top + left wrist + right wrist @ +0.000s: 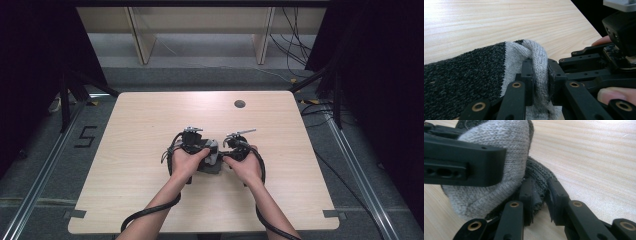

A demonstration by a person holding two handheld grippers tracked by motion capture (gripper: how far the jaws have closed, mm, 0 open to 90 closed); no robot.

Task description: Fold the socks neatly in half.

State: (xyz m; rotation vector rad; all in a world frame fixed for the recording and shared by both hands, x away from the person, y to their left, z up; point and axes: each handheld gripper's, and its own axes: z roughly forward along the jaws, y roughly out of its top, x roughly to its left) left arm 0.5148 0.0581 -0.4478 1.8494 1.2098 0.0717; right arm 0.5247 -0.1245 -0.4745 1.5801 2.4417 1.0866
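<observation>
A knitted sock (212,164), dark grey with a light grey end, lies bunched on the wooden table (150,125) between the person's two hands. My left gripper (540,72) is shut on a fold of the sock's light grey part (537,53); the dark part (461,75) stretches away to the left. My right gripper (540,192) stands open around a dark grey fold (537,178), which leans on one pad and is apart from the other. One of the left gripper's fingers (461,162) crosses the light grey end (496,145). In the high view both grippers (212,152) (226,155) meet tip to tip.
A round cable hole (239,104) sits at the table's far right. Cables trail from both grippers off the near edge. Dark curtains flank the table, and wooden frame legs (142,45) stand on the floor beyond it.
</observation>
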